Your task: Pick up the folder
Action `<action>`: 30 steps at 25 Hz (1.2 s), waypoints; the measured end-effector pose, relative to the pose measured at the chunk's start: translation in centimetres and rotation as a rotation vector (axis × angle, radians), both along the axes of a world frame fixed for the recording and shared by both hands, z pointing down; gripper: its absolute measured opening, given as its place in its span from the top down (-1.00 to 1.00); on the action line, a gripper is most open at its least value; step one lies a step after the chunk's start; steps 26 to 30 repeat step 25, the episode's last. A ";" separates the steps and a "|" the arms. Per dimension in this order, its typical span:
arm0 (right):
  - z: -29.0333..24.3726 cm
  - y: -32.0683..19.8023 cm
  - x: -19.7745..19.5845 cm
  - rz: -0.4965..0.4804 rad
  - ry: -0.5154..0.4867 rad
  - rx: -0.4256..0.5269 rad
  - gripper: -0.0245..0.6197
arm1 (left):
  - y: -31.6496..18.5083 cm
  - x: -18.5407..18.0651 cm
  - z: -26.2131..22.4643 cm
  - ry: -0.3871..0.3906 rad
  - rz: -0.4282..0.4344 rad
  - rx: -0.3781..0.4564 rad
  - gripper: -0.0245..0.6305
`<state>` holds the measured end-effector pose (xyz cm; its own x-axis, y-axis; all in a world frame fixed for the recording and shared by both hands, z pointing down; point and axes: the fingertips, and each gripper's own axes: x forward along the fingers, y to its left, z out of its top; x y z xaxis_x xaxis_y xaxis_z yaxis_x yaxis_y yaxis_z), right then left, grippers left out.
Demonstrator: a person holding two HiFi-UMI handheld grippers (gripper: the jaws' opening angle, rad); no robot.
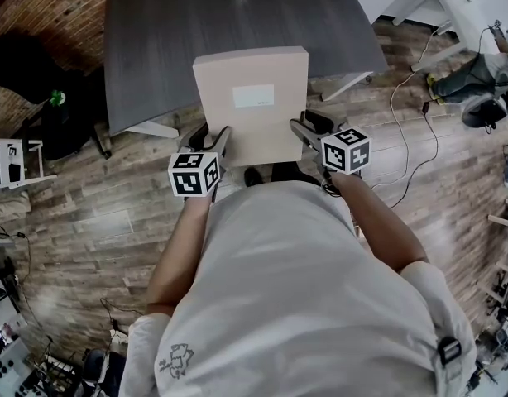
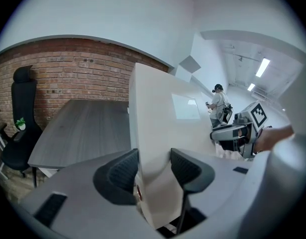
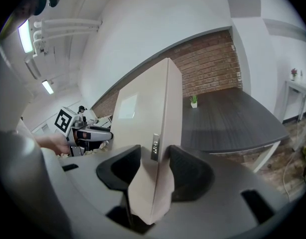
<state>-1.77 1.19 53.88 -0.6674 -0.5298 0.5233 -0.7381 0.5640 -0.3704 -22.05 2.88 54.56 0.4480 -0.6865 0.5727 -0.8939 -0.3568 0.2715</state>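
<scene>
Pickup looks done: flat beige cardboard folder (image 1: pixel 251 98), seemingly lifted clear of the dark grey wooden table (image 1: pixel 155 48) at 12 o'clock, is clamped at its 7 and 5 o'clock corners by the left gripper (image 1: pixel 219 141) and right gripper (image 1: pixel 303 132).

Bright, even light is cast by ceiling strip lamps (image 2: pixel 262 66) up and right of the folder (image 2: pixel 158 118), whose face is washed pale. Picture edges far from it are bent and darkened.

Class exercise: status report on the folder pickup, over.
Left gripper shut on folder edge; right gripper likewise. Folder held up between them at the table's near edge. Nothing in the way.
</scene>
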 end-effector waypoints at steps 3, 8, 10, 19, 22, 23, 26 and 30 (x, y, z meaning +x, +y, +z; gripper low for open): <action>-0.4 -0.8 -0.3 -0.006 -0.003 0.001 0.34 | -0.7 -0.3 -0.4 0.004 -0.008 0.005 0.26; -0.6 -1.9 -0.7 -0.025 -0.009 0.002 0.34 | -1.5 -0.7 -0.8 0.005 -0.026 0.009 0.26; -0.6 -2.1 -0.7 -0.030 -0.011 0.000 0.34 | -1.6 -0.6 -0.8 0.005 -0.029 0.009 0.26; -0.4 -3.4 -0.2 -0.036 -0.006 -0.015 0.34 | -2.8 -0.2 -0.7 0.014 -0.039 0.006 0.26; -0.4 -4.0 0.0 -0.036 -0.006 -0.018 0.34 | -3.4 -0.1 -0.6 0.020 -0.040 0.004 0.26; -0.4 -4.3 0.0 -0.036 -0.007 -0.019 0.34 | -3.7 0.0 -0.6 0.022 -0.040 0.003 0.26; -0.4 -4.7 0.0 -0.038 -0.008 -0.020 0.34 | -4.1 0.0 -0.6 0.024 -0.041 0.002 0.27; -0.4 -4.7 0.0 -0.038 -0.008 -0.020 0.34 | -4.1 0.0 -0.6 0.024 -0.041 0.002 0.27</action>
